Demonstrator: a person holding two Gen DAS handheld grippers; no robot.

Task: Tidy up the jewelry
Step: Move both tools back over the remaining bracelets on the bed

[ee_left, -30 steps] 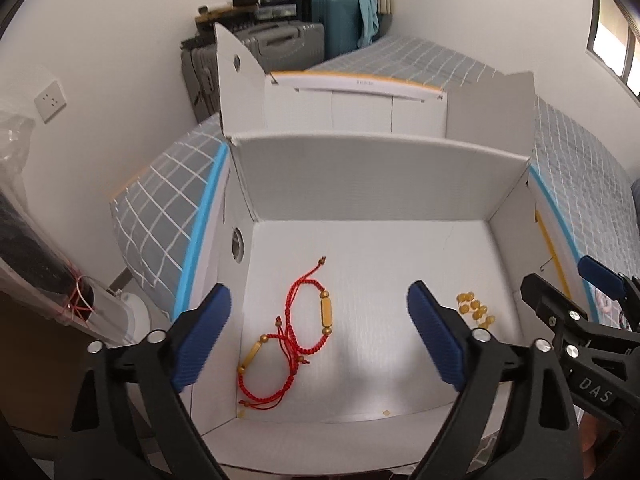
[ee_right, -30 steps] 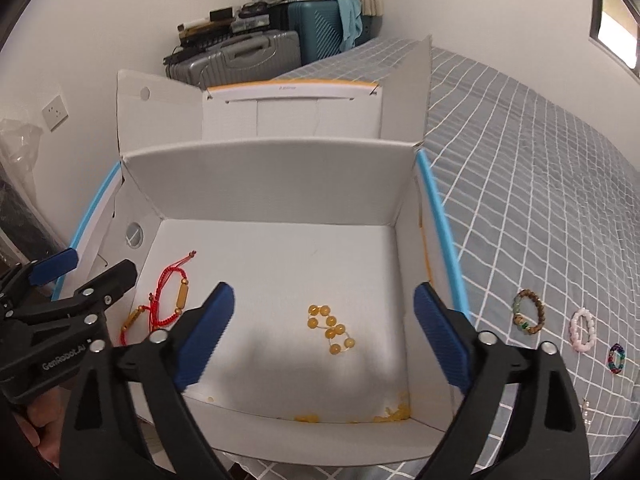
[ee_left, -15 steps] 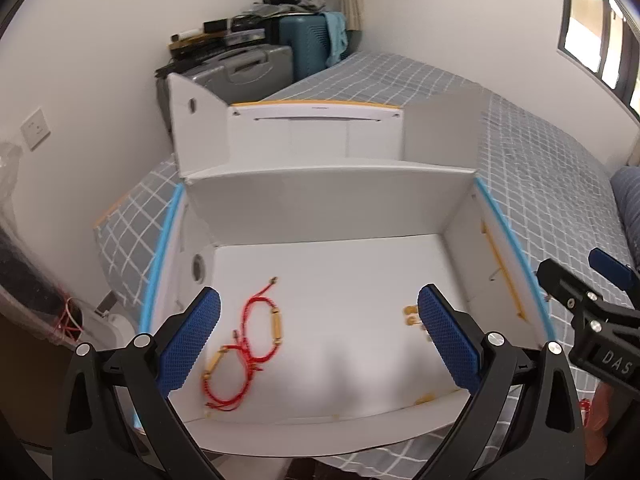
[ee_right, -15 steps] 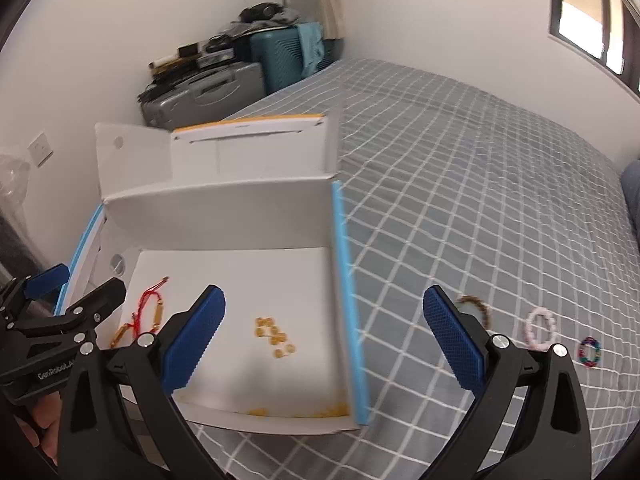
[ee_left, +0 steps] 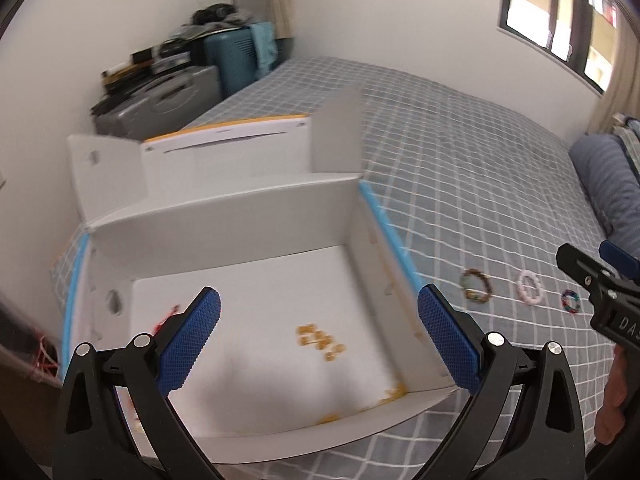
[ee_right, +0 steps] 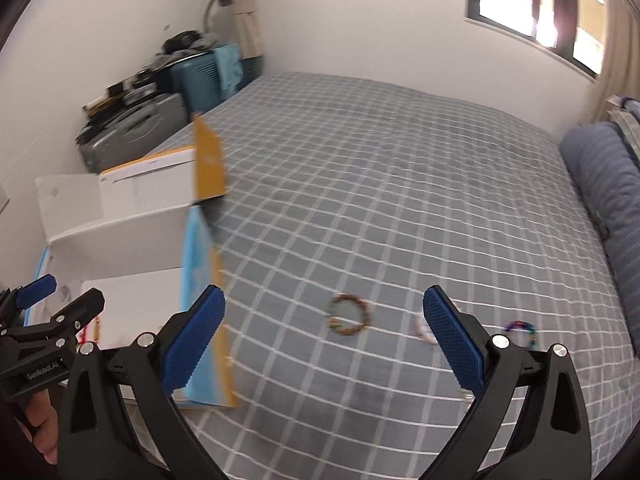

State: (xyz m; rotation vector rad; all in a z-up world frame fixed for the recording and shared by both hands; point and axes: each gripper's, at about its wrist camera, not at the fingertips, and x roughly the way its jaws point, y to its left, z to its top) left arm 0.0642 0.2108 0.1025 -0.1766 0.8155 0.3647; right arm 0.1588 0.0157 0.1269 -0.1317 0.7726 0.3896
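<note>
A white cardboard box (ee_left: 224,236) with blue edges lies open on the bed. Amber beads (ee_left: 320,340) are scattered on its floor, and a red cord bracelet (ee_left: 170,314) peeks out behind my left finger. My left gripper (ee_left: 318,338) hovers open above the box with nothing between its fingers. Out on the bedspread lie a brown beaded bracelet (ee_right: 347,319), a pink one (ee_left: 530,287) and a multicoloured one (ee_right: 520,332). My right gripper (ee_right: 324,340) is open and empty above the bedspread, with the brown bracelet seen between its fingers. The pink bracelet (ee_right: 420,330) is partly hidden behind the right finger.
The grey checked bedspread (ee_right: 380,184) stretches far to the right of the box. A blue-grey pillow (ee_right: 604,188) lies at the right edge. Suitcases (ee_left: 168,100) and clutter stand against the far wall. The box's upright flaps (ee_left: 336,136) rise at its back.
Both grippers have swung to the right and risen a little. The left view went from the red bracelets to the box's right half; the right view left the box for the bedspread bracelets.
</note>
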